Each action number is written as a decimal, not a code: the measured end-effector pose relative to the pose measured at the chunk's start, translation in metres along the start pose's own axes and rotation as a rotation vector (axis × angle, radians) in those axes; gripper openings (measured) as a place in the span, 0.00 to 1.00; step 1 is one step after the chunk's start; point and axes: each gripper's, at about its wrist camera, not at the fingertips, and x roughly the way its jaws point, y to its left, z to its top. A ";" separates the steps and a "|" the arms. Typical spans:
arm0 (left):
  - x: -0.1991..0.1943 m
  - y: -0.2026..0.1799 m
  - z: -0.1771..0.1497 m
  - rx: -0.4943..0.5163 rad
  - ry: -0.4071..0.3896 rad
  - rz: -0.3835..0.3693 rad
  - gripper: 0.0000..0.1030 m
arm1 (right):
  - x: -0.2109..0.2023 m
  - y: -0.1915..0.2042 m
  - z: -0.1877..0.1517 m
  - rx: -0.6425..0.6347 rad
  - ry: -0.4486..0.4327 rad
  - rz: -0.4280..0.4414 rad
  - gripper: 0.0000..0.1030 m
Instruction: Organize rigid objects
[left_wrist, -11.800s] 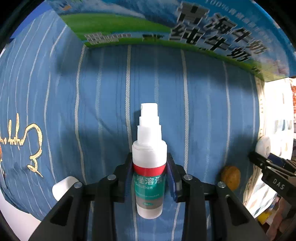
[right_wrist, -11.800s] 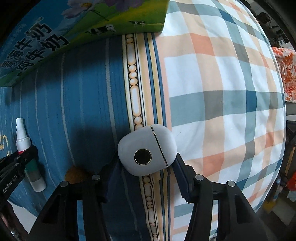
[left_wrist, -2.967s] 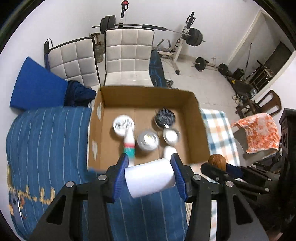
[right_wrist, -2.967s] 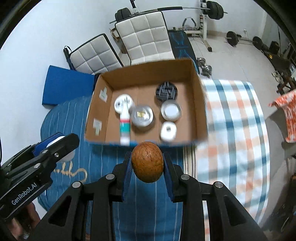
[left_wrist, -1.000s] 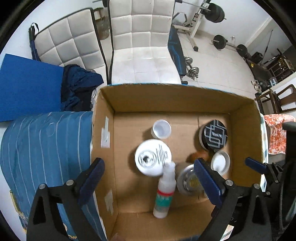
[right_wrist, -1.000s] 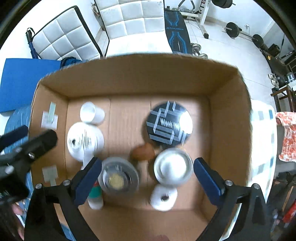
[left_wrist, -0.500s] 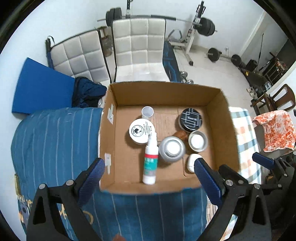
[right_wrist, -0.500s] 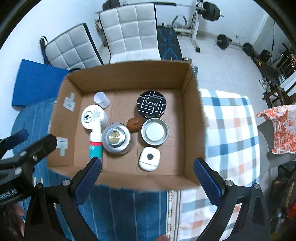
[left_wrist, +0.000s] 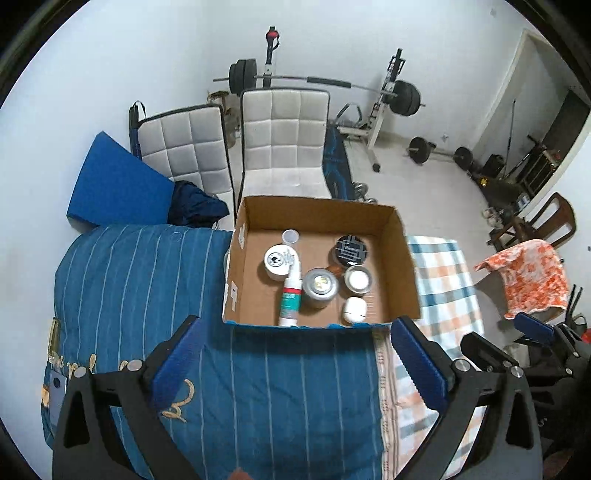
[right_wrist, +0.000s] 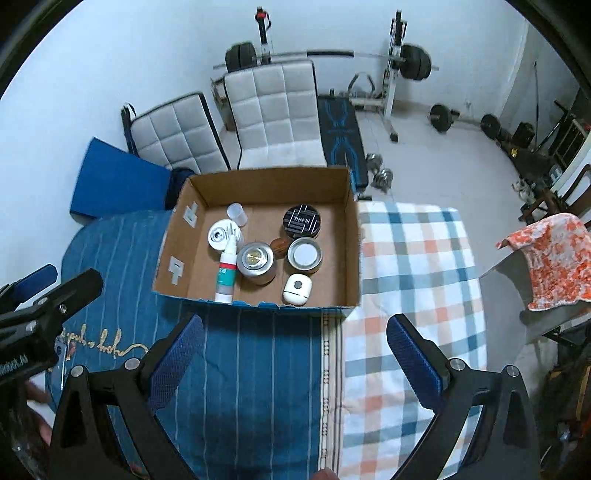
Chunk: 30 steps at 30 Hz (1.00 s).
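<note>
A: Where do the rigid objects sit?

B: All inside the open brown cardboard box (right_wrist: 352, 236) on the bed. A white spray bottle with a red and teal label (right_wrist: 226, 273) lies against the near wall, its nozzle toward a white round jar (right_wrist: 222, 235). Beside it stand a silver tin with a gold centre (right_wrist: 255, 260), a brown walnut-like ball (right_wrist: 279, 246), an open metal tin with a white inside (right_wrist: 304, 254), a black round tin with a white pattern (right_wrist: 301, 220), a small clear cup (right_wrist: 236, 213) and a white rounded case (right_wrist: 297, 289).

A: And the tongs?

B: The left gripper (left_wrist: 295, 358) and the right gripper (right_wrist: 293, 356) both hang released and empty, near the box over the blue striped blanket (left_wrist: 140, 280) and the plaid sheet (right_wrist: 413, 266).

A: Beyond that?

B: Two white quilted chairs (left_wrist: 284, 140) and a barbell rack (left_wrist: 314, 79) stand behind the box.
</note>
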 end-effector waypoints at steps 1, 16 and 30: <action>-0.009 -0.002 -0.002 0.003 -0.008 -0.005 1.00 | -0.012 -0.001 -0.005 0.002 -0.019 -0.004 1.00; -0.096 -0.025 -0.032 0.056 -0.093 0.026 1.00 | -0.134 -0.006 -0.064 0.033 -0.137 -0.006 1.00; -0.093 -0.031 -0.040 0.069 -0.112 0.050 1.00 | -0.145 -0.005 -0.072 0.037 -0.133 -0.038 1.00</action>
